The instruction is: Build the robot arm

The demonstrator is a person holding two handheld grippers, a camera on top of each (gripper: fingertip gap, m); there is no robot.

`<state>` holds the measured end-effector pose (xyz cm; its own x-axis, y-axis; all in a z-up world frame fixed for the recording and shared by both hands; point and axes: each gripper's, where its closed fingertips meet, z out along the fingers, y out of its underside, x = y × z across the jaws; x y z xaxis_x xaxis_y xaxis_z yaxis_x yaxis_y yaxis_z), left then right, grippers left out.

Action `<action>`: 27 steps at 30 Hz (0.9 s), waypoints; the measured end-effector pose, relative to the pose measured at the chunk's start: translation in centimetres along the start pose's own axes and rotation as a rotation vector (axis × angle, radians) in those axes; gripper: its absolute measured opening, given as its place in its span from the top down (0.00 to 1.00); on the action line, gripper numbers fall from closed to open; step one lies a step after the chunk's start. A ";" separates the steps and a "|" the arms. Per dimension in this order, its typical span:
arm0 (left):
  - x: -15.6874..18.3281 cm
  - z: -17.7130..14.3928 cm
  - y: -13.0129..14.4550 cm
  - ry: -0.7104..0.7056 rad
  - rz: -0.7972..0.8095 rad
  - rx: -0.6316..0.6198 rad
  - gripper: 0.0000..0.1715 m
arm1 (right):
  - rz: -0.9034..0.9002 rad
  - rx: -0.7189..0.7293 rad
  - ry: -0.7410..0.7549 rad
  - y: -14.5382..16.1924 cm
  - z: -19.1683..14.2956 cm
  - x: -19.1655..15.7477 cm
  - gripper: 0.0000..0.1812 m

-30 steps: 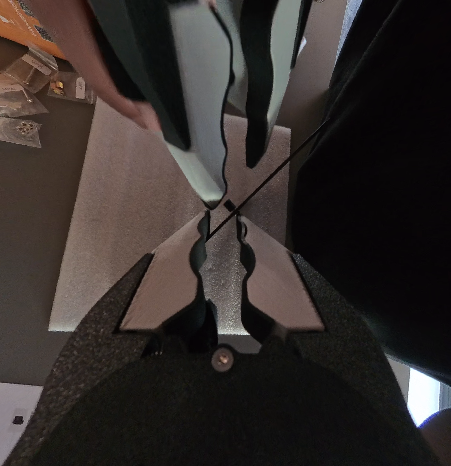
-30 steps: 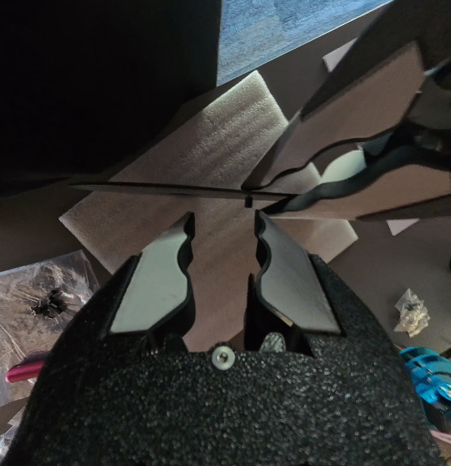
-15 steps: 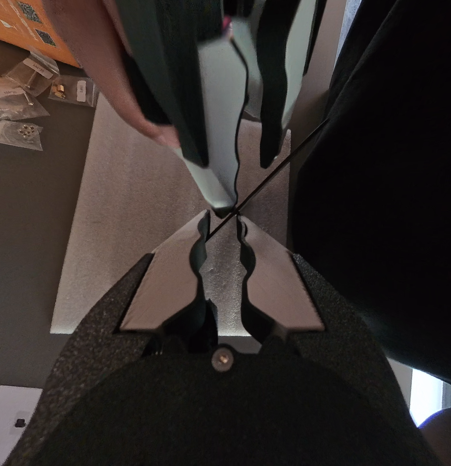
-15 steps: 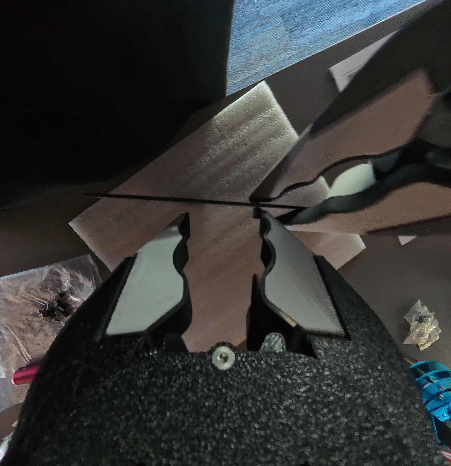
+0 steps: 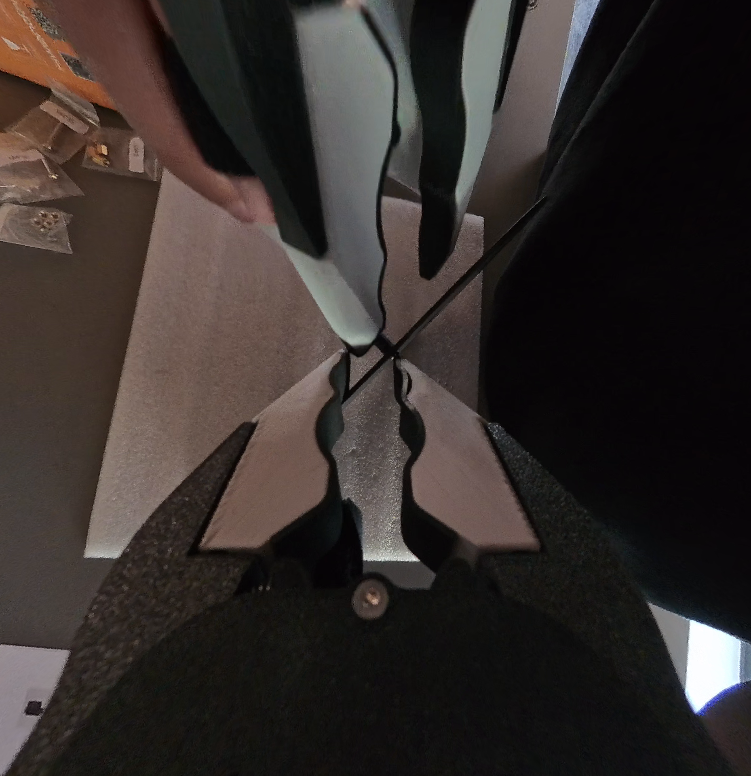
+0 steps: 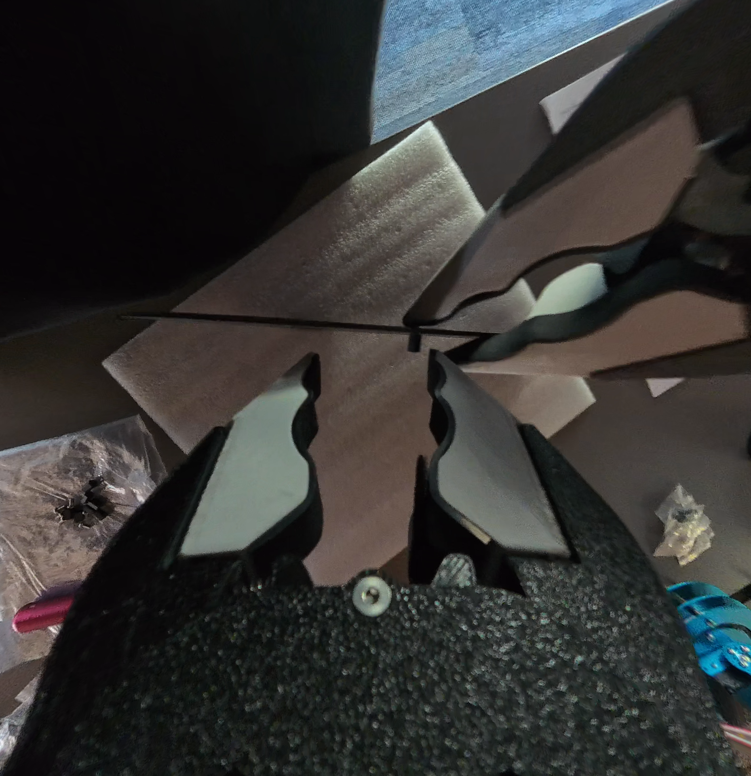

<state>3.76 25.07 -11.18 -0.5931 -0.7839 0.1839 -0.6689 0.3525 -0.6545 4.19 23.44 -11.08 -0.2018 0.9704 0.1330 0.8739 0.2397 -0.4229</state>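
The left tongs (image 5: 371, 359) are nearly closed and grip a thin black strip (image 5: 449, 294) across their tips. The strip slants up to the right, in the air above a foam pad (image 5: 218, 336) on the desk (image 5: 50, 336). A small black block (image 6: 412, 343) sits on the strip just by the left tongs. The right tongs (image 6: 374, 361) are open, with one fingertip just beside that block. Clear bags (image 5: 29, 222) of small parts lie far left. A blue part (image 6: 718, 630) lies near right.
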 end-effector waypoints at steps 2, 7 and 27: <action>0.0 0.0 0.0 -0.001 0.000 0.000 0.89 | 0.011 0.025 0.003 -0.4 -0.8 0.1 0.73; 0.0 0.0 0.0 -0.001 0.002 -0.002 0.89 | -0.004 -0.002 -0.022 0.1 1.2 -0.7 0.68; 0.1 -0.1 0.1 0.003 -0.002 -0.003 0.89 | -0.014 0.033 -0.002 -0.6 0.6 -0.6 0.69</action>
<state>3.58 25.04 -11.18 -0.5934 -0.7827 0.1876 -0.6713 0.3527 -0.6519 3.48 22.74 -11.42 -0.2147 0.9670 0.1371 0.8560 0.2539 -0.4504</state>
